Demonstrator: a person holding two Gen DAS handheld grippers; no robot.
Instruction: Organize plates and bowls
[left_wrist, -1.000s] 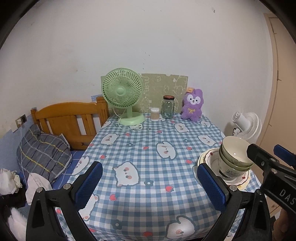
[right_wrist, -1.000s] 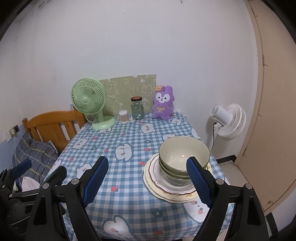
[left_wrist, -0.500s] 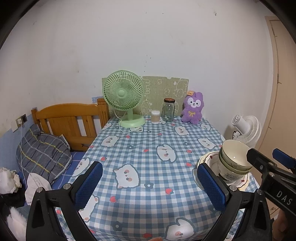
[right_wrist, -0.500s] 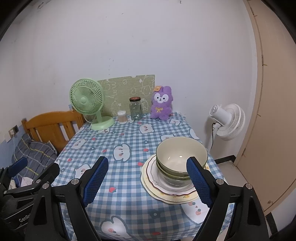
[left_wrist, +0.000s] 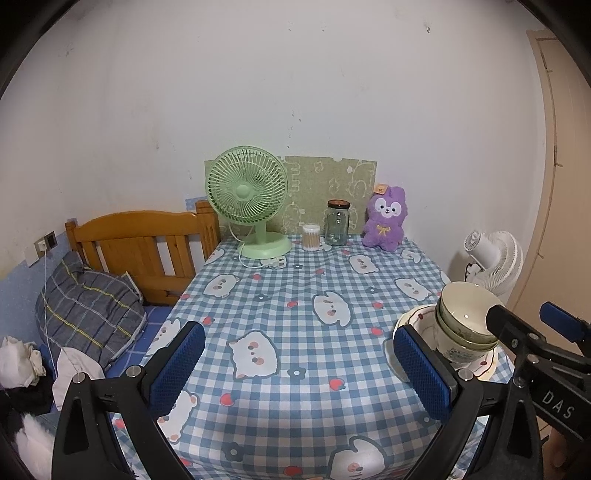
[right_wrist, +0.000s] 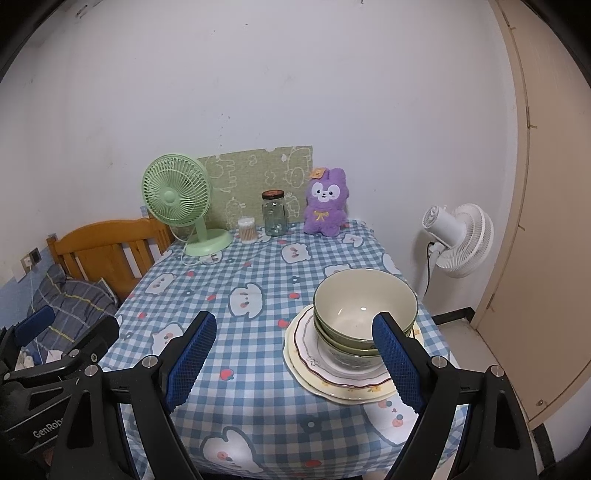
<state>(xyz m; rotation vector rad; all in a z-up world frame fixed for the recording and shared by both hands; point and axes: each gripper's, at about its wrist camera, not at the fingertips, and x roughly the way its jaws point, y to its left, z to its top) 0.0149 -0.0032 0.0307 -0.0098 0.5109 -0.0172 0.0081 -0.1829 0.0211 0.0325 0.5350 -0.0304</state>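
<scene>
Several green bowls (right_wrist: 364, 314) are nested on a stack of patterned plates (right_wrist: 325, 373) at the near right of the checked tablecloth (right_wrist: 251, 295). In the left wrist view the bowls (left_wrist: 463, 317) and plates (left_wrist: 413, 319) sit at the right edge. My right gripper (right_wrist: 295, 358) is open, held back from the table, with its right finger in front of the bowls. My left gripper (left_wrist: 299, 365) is open over the near middle of the cloth, holding nothing. The right gripper's black frame (left_wrist: 535, 354) partly hides the stack in the left wrist view.
At the far end stand a green desk fan (left_wrist: 249, 206), a cotton swab pot (left_wrist: 311, 237), a glass jar (left_wrist: 337, 222) and a purple plush toy (left_wrist: 384, 219). A wooden bed frame (left_wrist: 140, 243) with a pillow (left_wrist: 85, 306) lies left; a white floor fan (right_wrist: 460, 240) stands right.
Both grippers have drawn back and up from the table, so the table and the stack look smaller and farther. Both stay open; the bowls and plates have not moved.
</scene>
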